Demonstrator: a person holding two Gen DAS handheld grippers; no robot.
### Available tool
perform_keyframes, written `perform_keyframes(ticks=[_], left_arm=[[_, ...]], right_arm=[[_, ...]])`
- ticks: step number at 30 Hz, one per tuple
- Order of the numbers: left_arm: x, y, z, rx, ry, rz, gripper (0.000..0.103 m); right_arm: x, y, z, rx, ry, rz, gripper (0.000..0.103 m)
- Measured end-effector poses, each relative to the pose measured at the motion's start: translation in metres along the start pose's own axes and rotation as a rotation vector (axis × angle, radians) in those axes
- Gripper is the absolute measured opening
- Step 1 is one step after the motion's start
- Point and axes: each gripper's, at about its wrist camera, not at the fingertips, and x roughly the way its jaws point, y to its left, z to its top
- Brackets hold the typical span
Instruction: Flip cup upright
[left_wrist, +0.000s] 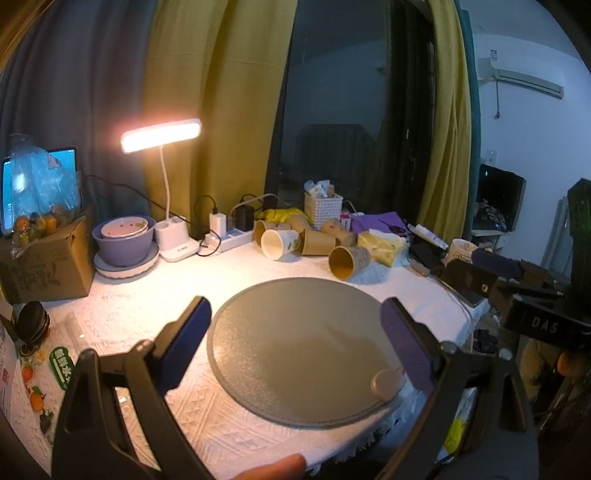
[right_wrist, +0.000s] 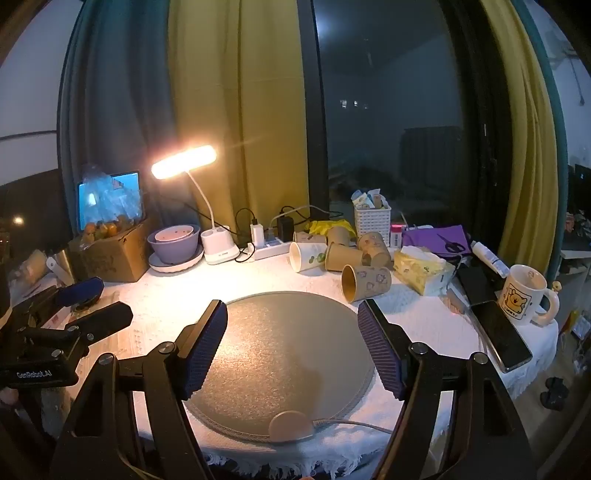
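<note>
Several brown paper cups lie on their sides at the back of the table. The nearest one (left_wrist: 349, 261) (right_wrist: 365, 282) lies just behind the round grey mat (left_wrist: 303, 354) (right_wrist: 291, 354), mouth toward the left. A white cup (left_wrist: 279, 243) (right_wrist: 306, 256) lies on its side beside them. My left gripper (left_wrist: 295, 332) is open and empty above the mat's near side. My right gripper (right_wrist: 291, 332) is open and empty above the mat. The left gripper also shows at the left edge of the right wrist view (right_wrist: 85, 306).
A lit desk lamp (right_wrist: 184, 161), purple bowls (right_wrist: 173, 245), a power strip (right_wrist: 271, 248), a cardboard box (right_wrist: 110, 254), a white basket (right_wrist: 372, 219), a tissue pack (right_wrist: 421, 271), a phone (right_wrist: 502, 334) and a mug (right_wrist: 524, 295) ring the table. A round disc (right_wrist: 290, 424) sits on the mat's front edge.
</note>
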Motion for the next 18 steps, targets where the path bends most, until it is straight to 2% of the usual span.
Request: perform_keyframes(ticks=[18], left_arm=[[0.0004,0.0004,0.0004,-0.001,0.001,-0.002,0.094]], right_arm=[[0.0006,0.0035,0.0002,-0.009,0.004,0.004,0.076]])
